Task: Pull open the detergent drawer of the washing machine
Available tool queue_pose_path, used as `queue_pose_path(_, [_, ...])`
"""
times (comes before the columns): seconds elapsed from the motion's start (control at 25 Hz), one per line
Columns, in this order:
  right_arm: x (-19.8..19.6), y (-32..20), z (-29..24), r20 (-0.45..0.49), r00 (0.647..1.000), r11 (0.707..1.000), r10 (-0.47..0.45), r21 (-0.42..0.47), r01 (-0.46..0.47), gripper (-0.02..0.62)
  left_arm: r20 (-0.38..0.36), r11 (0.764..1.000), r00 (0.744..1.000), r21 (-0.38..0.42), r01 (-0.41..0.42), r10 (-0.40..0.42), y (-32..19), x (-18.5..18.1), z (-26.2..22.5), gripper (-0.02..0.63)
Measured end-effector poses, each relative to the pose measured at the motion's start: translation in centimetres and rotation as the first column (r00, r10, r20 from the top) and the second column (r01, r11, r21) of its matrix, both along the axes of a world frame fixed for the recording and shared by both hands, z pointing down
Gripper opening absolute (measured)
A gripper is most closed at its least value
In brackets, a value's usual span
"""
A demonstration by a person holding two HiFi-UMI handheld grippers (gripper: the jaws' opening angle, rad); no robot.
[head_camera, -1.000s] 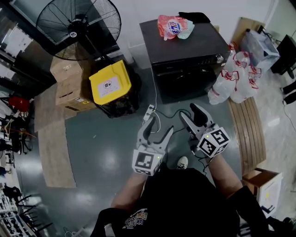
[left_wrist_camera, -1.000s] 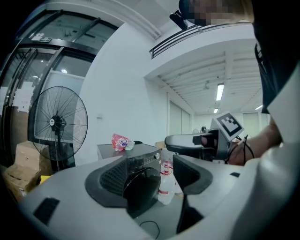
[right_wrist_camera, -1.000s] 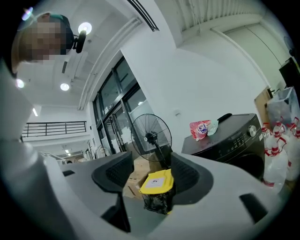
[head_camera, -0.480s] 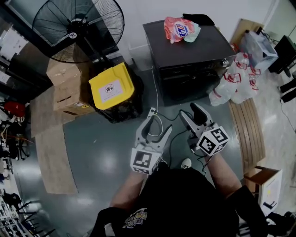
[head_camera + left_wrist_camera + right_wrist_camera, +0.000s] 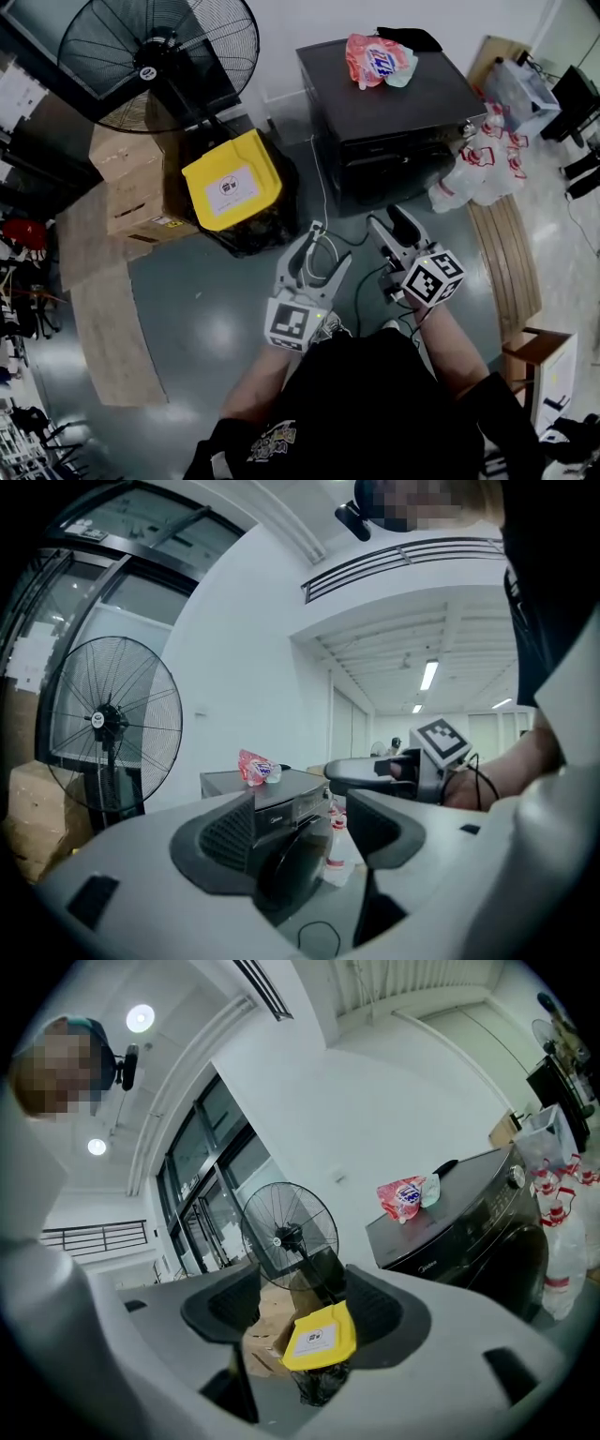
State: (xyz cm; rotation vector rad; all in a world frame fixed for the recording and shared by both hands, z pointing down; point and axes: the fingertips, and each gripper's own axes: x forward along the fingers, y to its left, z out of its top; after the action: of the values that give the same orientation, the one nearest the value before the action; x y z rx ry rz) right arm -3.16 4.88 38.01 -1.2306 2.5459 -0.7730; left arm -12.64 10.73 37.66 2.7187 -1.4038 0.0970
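Step in hand, by my reading: approach, no contact yet

- Washing machine [image 5: 398, 103], dark, upper centre of head view, front facing the person; well apart from both grippers
- Left gripper [image 5: 325, 251] at frame centre, jaws spread, nothing in them; in its own view the machine's door shows through the gap, far off
- Right gripper [image 5: 387, 221] just right of it, jaws opening, nothing between them; its own view frames a yellow bin [image 5: 319, 1335] and a fan [image 5: 289, 1232], with the machine off to the right

Next move likely calls for closing the gap to the top front panel, turning the right gripper toward the machine, then setting jaws on the drawer's edge for a straight pull

Hard to make out:
- detergent drawer itself: the front panel is dark and steeply foreshortened, no outline or handle to be picked out
- detergent bag [image 5: 375, 58] lies on the machine's top
- white bags [image 5: 473, 164] crowd its right side
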Motion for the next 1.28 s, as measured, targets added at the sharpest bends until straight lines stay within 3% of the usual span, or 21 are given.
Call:
queue_pose_path(0.28, [-1.7, -1.2, 0.9, 0.042, 0.999, 0.999, 0.028, -0.041, -0.026, 0.301, -0.005, 1.0, 1.0, -0.004, -0.031, 0.031, -0.8, -1.6, -0.4, 0.276])
queue_pose_path(0.52, [-1.4, -4.1, 2.8, 0.143, 0.988, 0.993, 0.052, -0.114, -0.035, 0.31, -0.002, 0.999, 0.999, -0.023, -0.046, 0.046, -2.2, -1.4, -0.4, 0.276])
queue_pose_path(1.08, [1.5, -14.5, 9.5, 0.347, 0.936, 0.954, 0.065, -0.297, 0.044, 0.362, 0.043, 0.997, 0.999, -0.067, 0.024, -0.022, -9.5, 1.8, 1.5, 0.276])
queue_pose_path(1.16, [2.3, -15.8, 11.5, 0.362, 0.926, 0.931, 0.106, -0.363, 0.036, 0.379, 0.038, 0.996, 0.999, -0.083, 0.033, -0.03, -10.9, 2.3, 1.6, 0.276])
queue_pose_path(1.28, [4.0, -17.2, 15.2, 0.362, 0.901, 0.845, 0.238, -0.534, -0.009, 0.399, 0.036, 0.994, 0.998, -0.101, 0.048, -0.044, -12.8, 3.0, 2.2, 0.276])
